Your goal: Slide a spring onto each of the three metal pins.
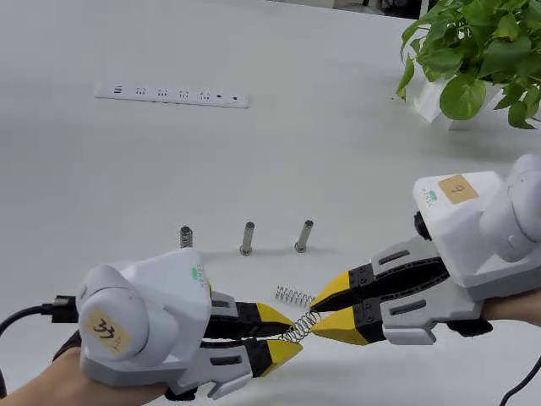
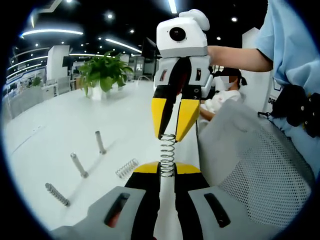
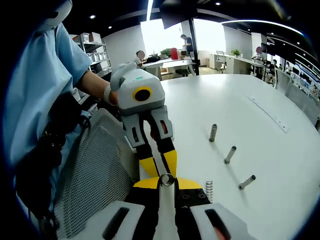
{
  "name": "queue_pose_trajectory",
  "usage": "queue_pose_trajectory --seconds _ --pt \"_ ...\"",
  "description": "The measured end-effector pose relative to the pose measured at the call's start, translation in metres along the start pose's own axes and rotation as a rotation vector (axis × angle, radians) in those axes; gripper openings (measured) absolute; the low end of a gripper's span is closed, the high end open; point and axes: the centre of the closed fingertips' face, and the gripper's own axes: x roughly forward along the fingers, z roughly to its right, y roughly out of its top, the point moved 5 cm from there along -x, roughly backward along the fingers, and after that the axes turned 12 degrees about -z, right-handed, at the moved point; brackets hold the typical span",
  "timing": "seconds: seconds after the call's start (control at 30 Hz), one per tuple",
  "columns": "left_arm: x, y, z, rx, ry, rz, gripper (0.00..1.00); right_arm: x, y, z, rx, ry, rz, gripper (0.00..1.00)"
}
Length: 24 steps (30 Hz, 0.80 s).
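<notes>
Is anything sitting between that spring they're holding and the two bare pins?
Only a loose spring lying flat on the table, between the held spring and the bare middle pin and right pin. The held spring seems lifted off the table, so it could probably pass over.

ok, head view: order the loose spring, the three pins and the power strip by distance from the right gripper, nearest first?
1. Loose spring, lying just left of the right gripper tips.
2. Right bare pin, beyond it.
3. Middle bare pin.
4. Left pin, the sprung one.
5. Power strip, far back left.
</notes>
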Motion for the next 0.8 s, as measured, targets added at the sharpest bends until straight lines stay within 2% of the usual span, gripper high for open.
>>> queue_pose_trajectory --seconds 0.13,0.57,0.63,0.7,0.8 --pt "0.0003 0.0011 0.0001 0.003 -0.002 -0.001 0.06 -0.0001 0.0038 -0.0013 -0.028 -0.010 -0.012 0.07" --pt "0.0012 0.0013 0.0009 0.019 -0.006 -0.021 0.06 -0.0007 0.0000 -0.0011 -0.070 -0.021 -0.072 0.07" --pt "0.0016 0.0013 0.0004 0.021 -0.006 -0.025 0.06 -0.0008 -0.0008 -0.0014 -0.080 -0.020 -0.088 0.12" --pt "0.0019 0.0015 -0.0006 0.025 -0.004 -0.029 0.06 -0.0008 -0.0007 -0.0011 -0.088 -0.024 -0.104 0.21" --pt "0.0015 0.0025 -0.0017 0.036 -0.001 -0.035 0.06 -0.0004 -0.0002 0.0004 -0.121 -0.021 -0.136 0.20"
